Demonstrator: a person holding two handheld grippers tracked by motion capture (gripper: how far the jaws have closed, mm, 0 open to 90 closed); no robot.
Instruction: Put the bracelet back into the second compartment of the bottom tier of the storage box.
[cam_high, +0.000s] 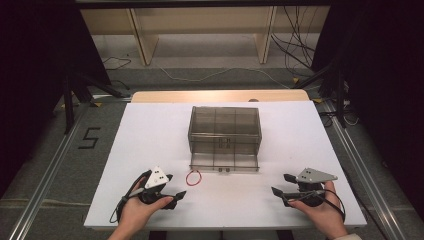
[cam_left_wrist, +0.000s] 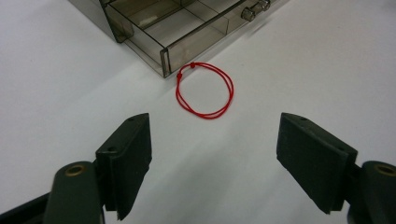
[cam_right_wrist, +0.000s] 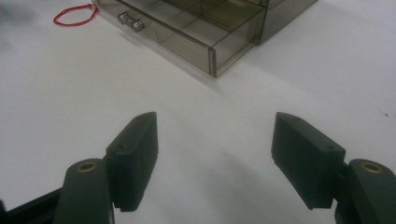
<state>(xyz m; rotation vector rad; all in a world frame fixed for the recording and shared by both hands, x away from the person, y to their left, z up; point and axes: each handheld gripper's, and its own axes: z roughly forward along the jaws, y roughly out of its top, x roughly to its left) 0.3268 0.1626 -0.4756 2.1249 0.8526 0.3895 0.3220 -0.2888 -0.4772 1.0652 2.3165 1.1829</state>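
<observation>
Left tongs (cam_left_wrist: 212, 140) gape near the red string loop (cam_left_wrist: 204, 91); floor marking "5" (cam_high: 89, 138).

A single mark is being displayed in the high view: the numeral "5" (cam_high: 89, 138), laid out in dark tape strips on the grey floor at the left of the frame, beside the metal rail (cam_high: 50, 172) and to the left of the white table (cam_high: 150, 130). No other writing, label or brand is being shown in any view; none is being carried by the smoky clear drawer box (cam_high: 225, 131), the grey plates or the black jaws.
</observation>
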